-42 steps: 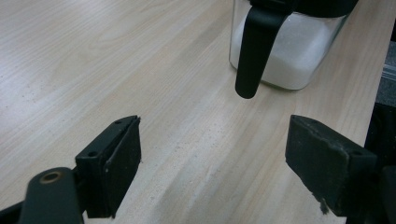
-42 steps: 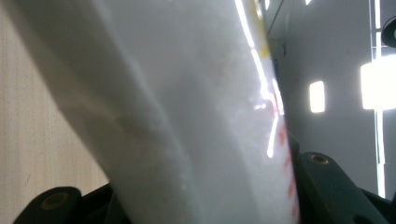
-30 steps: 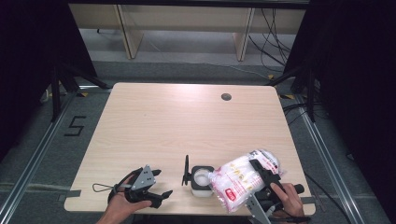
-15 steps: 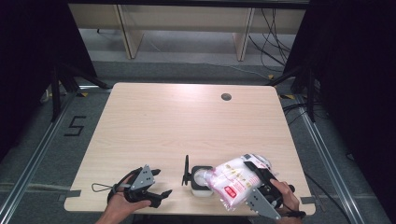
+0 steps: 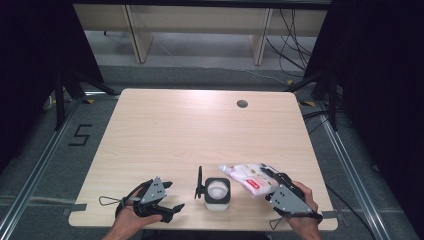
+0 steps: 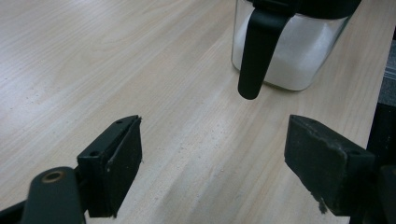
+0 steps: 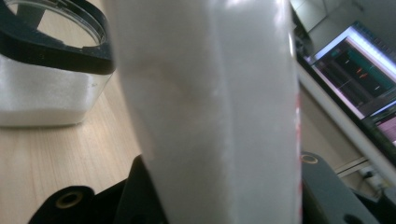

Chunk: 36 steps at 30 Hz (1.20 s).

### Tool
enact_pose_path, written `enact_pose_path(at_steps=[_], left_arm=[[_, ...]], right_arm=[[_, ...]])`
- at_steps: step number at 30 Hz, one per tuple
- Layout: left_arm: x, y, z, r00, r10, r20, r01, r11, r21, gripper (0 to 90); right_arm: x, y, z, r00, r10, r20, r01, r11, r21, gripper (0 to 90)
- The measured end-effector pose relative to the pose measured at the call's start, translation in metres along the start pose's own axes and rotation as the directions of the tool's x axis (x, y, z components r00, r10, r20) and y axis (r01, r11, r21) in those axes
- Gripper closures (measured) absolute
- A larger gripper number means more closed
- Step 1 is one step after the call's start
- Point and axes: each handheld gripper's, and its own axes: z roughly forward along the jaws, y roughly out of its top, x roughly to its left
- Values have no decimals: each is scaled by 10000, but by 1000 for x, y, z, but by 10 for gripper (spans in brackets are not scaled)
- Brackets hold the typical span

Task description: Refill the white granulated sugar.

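Observation:
A clear square container [image 5: 217, 194] with a black rim holds white powder near the table's front edge. Its black lid [image 5: 199, 182] stands up at its left. My right gripper [image 5: 268, 176] is shut on a white bag [image 5: 248, 178] with a red label, just right of the container. Its jaws have just been closing with the bag between them. In the right gripper view the bag [image 7: 210, 107] stands between the jaws, with the container [image 7: 46, 79] at the left. My left gripper [image 5: 172, 196] lies open left of the container. In the left gripper view its jaws [image 6: 212, 163] are apart, facing the container [image 6: 285, 51] and the lid's tab [image 6: 257, 51].
The wooden table [image 5: 190, 130] has a round cable hole [image 5: 242, 104] near its far right. The front edge lies just below both hands. Shelving legs and cables are on the floor beyond the table. A screen [image 7: 359, 70] glows at the right of the right gripper view.
The right hand has moved right and slightly down. The bag has come down from its tilt over the container and now lies lower beside it. The left gripper has not moved.

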Motion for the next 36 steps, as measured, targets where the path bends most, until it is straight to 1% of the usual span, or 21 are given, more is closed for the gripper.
enact_pose_path(at_steps=[3,6,9,10,12,15,17,18,21,22,23,24,25,26,28,29,30,31,33,34,36], left_arm=[[-1,0,2,9995,-319,54,320,9995,-85,187],[-2,0,1,9994,-331,66,331,9995,1,187],[-1,0,0,9995,-303,43,303,9995,53,188],[1,0,-1,10000,-71,-29,72,9997,228,188],[1,-1,0,9998,-209,48,208,9997,122,188],[0,-1,1,9998,-185,-107,186,9998,77,188],[0,-1,1,9997,-249,-80,250,9997,64,188],[0,-2,2,9994,-350,14,350,9993,-141,188],[0,-2,1,9995,-308,-76,308,9995,-110,188],[0,-2,2,9995,-317,-59,316,9994,-123,188],[3,-2,1,9999,-92,-138,93,9999,91,188],[2,-2,2,9997,-193,-116,193,9998,7,188],[0,-2,2,9993,-378,-27,377,9991,-180,188],[0,-2,1,9994,-337,-83,336,9994,-116,188],[1,-2,-1,9997,-217,-69,217,9997,72,188],[1,-2,0,9995,-306,-110,305,9995,-42,188],[1,-2,-1,9995,-302,-128,303,9995,28,188],[1,-2,-1,9995,-292,-71,292,9996,11,187],[1,-2,-1,9994,-312,-145,311,9995,-72,187],[1,-2,-2,9994,-319,-155,318,9995,-71,187],[1,-2,-2,9995,-253,-175,253,9997,15,188]], right_arm=[[-3,-4,8,9991,370,-187,-371,9993,-45,656],[-4,-8,17,9972,673,-312,-669,9977,140,665],[-5,-10,25,9965,726,-403,-716,9971,273,668],[-6,-10,26,9961,744,-470,-734,9971,221,669],[-10,-11,31,9906,1250,-551,-1252,9921,-9,671],[-15,-13,38,9770,2053,-578,-2071,9779,-272,672],[-19,-16,45,9702,2320,-702,-2358,9704,-514,672],[-19,-17,47,9654,2522,-656,-2562,9647,-615,672],[-22,-21,55,9501,3011,-811,-3053,9511,-461,673],[-23,-22,57,9496,3039,-769,-3084,9497,-540,674],[-23,-23,57,9377,3387,-769,-3432,9376,-551,674],[-25,-24,55,9313,3545,-838,-3591,9321,-478,674],[-27,-26,55,9317,3552,-757,-3598,9311,-602,674],[-26,-27,53,9218,3797,-780,-3839,9220,-493,674],[-27,-29,53,9256,3726,-668,-3765,9245,-592,675],[-26,-29,51,9212,3844,-598,-3872,9208,-470,675],[-27,-29,51,9298,3635,-582,-3661,9297,-415,676],[-24,-29,50,9248,3744,-672,-3767,9260,-262,677],[-25,-29,51,9332,3554,-542,-3573,9334,-318,677],[-24,-29,51,9297,3642,-550,-3660,9301,-290,677],[-25,-30,50,9300,3640,-505,-3659,9300,-352,677]])
